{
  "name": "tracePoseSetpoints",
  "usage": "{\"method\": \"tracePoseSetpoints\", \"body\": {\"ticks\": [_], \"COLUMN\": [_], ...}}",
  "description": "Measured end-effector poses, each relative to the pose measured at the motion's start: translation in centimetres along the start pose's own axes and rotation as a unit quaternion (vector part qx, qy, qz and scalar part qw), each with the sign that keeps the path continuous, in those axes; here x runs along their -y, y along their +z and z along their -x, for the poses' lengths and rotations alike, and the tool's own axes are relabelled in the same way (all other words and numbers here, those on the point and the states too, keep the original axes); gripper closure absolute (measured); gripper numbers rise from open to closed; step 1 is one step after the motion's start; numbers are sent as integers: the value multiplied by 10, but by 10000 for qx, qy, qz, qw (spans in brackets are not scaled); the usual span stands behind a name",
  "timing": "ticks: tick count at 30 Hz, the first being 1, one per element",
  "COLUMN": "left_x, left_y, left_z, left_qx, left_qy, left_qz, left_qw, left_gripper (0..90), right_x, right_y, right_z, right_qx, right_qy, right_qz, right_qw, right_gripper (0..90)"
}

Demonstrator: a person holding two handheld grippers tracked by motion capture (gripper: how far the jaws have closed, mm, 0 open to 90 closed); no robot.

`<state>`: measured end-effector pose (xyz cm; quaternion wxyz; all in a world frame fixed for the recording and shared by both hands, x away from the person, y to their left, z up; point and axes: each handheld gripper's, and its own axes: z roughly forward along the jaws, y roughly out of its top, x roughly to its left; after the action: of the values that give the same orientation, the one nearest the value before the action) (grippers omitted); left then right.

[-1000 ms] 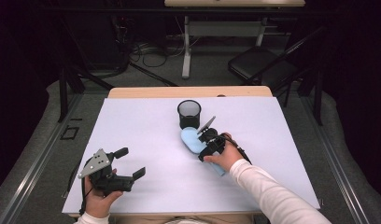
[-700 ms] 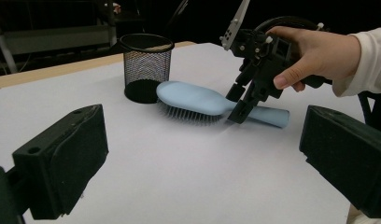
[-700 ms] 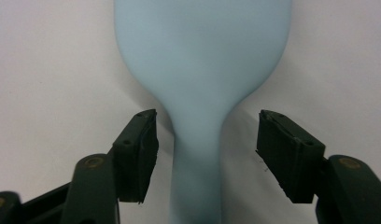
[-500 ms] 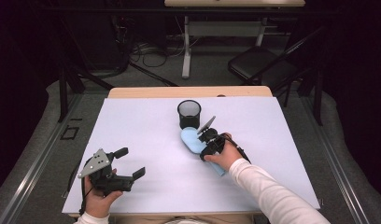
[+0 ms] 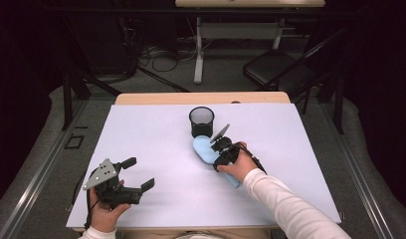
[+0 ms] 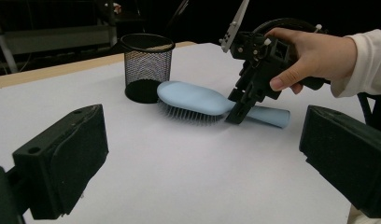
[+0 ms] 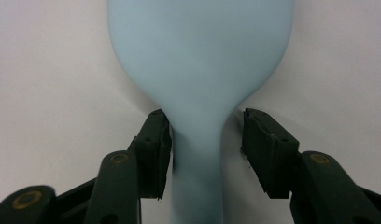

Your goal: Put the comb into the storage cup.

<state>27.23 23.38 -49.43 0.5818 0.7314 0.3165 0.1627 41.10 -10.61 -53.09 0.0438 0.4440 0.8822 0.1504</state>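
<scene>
White counter (image 5: 156,149): my right claw (image 7: 205,144) spread astride hairbrush (image 7: 200,70) neck, uncentred; closing may twist it. Left claw (image 5: 141,173) spread, idle.

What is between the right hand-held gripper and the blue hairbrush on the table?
Nothing visible. The right hand-held gripper is already down at the hairbrush, one jaw on each side of its neck. The left jaw appears to touch it; a small gap shows at the right jaw. The mesh cup stands beyond the brush head, not between them.
</scene>
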Motion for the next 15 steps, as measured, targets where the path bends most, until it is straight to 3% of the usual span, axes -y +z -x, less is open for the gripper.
{"method": "tracePoseSetpoints", "body": {"ticks": [6, 11, 12, 15], "left_x": [0, 0, 0, 0], "left_y": [0, 0, 0, -1], "left_z": [0, -1, -1, -1], "left_qx": [-3, -8, -12, -12], "left_qy": [8, 2, -10, -18], "left_qz": [-2, 1, 7, 6], "left_qw": [10000, 10000, 10000, 10000], "left_gripper": [12, 12, 12, 12], "right_x": [1, 0, 2, 3], "right_y": [1, -1, 2, 2], "right_z": [-2, -1, -2, -4], "right_qx": [62, 117, 89, 98], "right_qy": [62, -18, 38, 144], "right_qz": [73, -31, 220, 246], "right_qw": [9999, 9999, 9997, 9995], "right_gripper": [540, 546, 548, 550]}}
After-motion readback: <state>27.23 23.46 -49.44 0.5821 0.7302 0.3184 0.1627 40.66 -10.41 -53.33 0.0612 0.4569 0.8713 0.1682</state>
